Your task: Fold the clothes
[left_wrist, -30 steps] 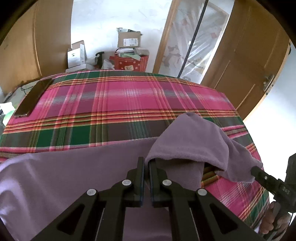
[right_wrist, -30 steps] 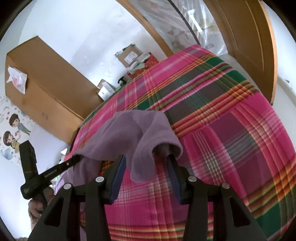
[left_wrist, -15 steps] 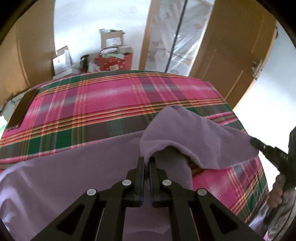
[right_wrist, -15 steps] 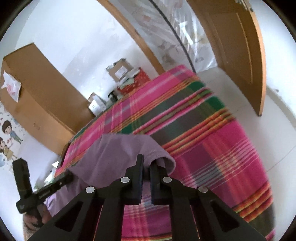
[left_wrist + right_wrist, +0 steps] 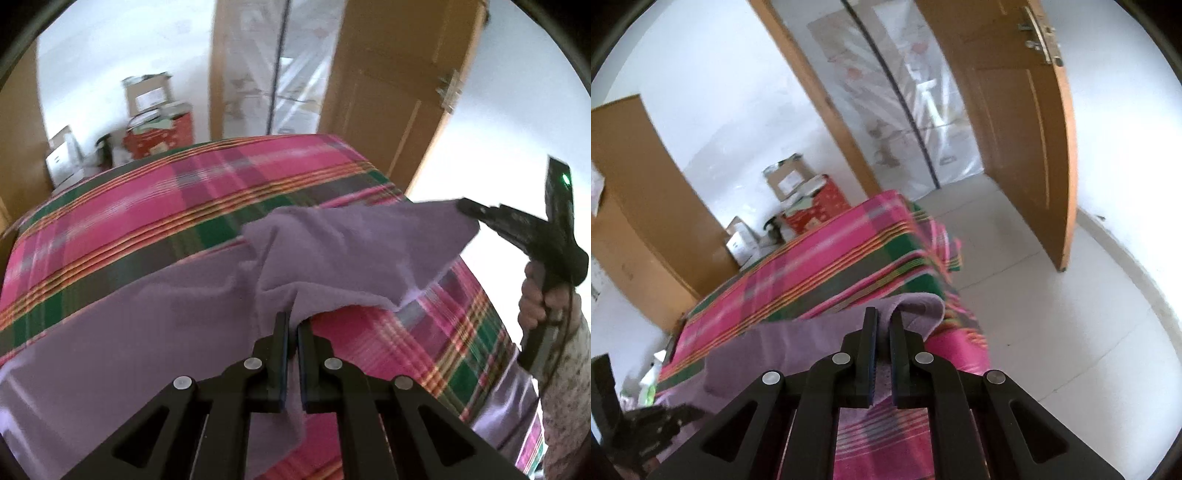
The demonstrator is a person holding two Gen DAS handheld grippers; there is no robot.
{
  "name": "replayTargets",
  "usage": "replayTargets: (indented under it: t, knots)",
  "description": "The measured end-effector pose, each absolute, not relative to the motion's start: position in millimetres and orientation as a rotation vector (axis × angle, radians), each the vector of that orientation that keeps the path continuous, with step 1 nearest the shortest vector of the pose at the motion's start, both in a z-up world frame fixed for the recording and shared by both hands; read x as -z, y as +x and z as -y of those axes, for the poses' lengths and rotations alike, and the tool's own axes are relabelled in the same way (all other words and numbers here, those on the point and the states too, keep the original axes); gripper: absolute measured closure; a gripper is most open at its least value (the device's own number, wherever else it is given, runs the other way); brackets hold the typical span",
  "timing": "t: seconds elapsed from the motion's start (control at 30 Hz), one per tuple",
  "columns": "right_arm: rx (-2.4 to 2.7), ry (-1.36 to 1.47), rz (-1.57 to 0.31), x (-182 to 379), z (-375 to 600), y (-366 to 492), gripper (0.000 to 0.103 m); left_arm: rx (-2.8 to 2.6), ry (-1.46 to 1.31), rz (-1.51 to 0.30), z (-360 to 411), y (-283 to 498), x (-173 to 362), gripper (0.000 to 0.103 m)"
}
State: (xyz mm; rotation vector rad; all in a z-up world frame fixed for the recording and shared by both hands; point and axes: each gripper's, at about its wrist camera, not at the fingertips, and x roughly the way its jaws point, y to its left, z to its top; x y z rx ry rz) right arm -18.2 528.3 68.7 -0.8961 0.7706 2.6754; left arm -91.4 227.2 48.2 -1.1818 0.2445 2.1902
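Note:
A purple garment (image 5: 155, 325) lies on a bed covered with a pink, green and grey plaid blanket (image 5: 147, 206). My left gripper (image 5: 291, 325) is shut on one edge of the garment and holds it lifted. My right gripper (image 5: 882, 321) is shut on another edge of the same garment (image 5: 798, 343), near the bed's right side. In the left wrist view the right gripper (image 5: 469, 208) shows at the right, pulling the raised cloth taut between the two grippers. The left gripper's body shows dimly at the lower left of the right wrist view (image 5: 650, 417).
Cardboard boxes (image 5: 147, 92) and a red bag (image 5: 162, 129) stand beyond the bed's far end. An open wooden door (image 5: 1027, 122) stands at the right over a pale tiled floor (image 5: 1052, 332). A wooden wardrobe (image 5: 639, 206) stands at the left.
My right gripper shut on the garment's edge and pulled up and to the right. Both grippers have lifted, and the cloth between them has stretched out above the bed.

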Motion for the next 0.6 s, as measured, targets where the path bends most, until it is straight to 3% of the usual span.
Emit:
replayTargets:
  t: [0.6]
  knots:
    - [-2.527, -0.874, -0.736, -47.3, -596.4, -10.0, 0.098, -2.058, -1.226, -0.347, -277.0, -74.6, -20.9, 0.098]
